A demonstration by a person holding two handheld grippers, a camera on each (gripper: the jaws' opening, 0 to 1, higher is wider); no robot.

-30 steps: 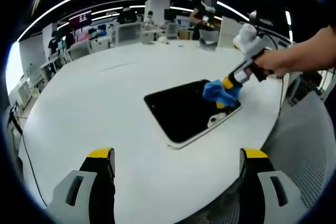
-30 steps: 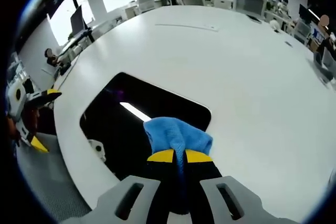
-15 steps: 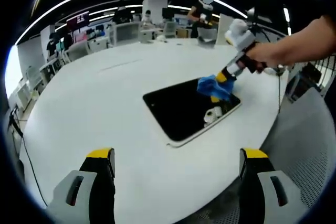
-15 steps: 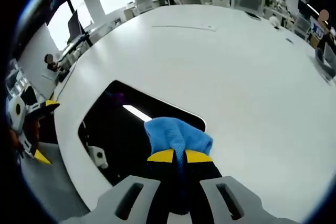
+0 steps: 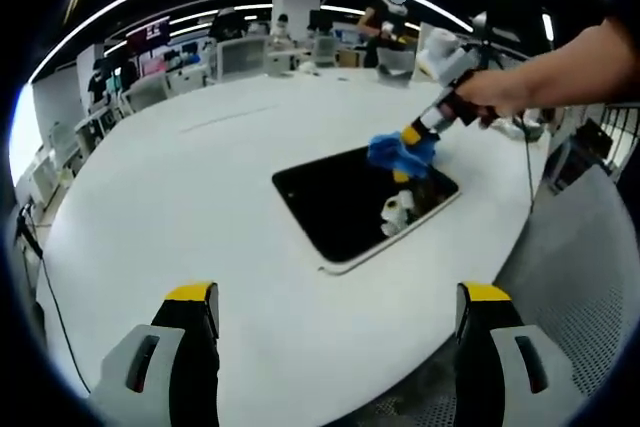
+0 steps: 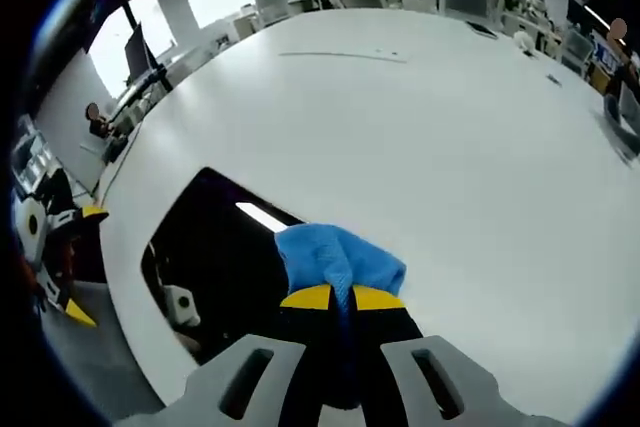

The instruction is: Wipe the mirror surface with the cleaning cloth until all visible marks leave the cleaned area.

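Wiping is the step in hand: the right gripper [image 6: 340, 299] is clenched on the blue cloth [image 6: 338, 259], whose bunched front presses on the mirror [image 6: 225, 257] near its far edge, where the dark glass meets the white table [image 6: 450, 127]. From the left gripper view the same cloth [image 5: 400, 152] sits on the mirror's [image 5: 345, 202] far right corner, carried by the right gripper [image 5: 412, 137] in a person's hand [image 5: 490, 97]. The mirror lies flat on the table [image 5: 180, 217], a dark rounded rectangle with a pale rim, reflecting a ceiling light and the white tool above it. The left gripper [image 5: 338, 299] hangs well back from the mirror near the table's edge, its jaws spread wide with nothing between them. No marks can be made out on the glass at this size, so how much is left to clean is hard to judge; most of the surface toward the left gripper looks uncovered by the cloth, so the job is likely mid-way at best. The next move calls for drawing the cloth back across the glass in an adjoining pass, keeping it pressed flat and on the mirror, not off onto the table, with mirror and cloth both kept in sight
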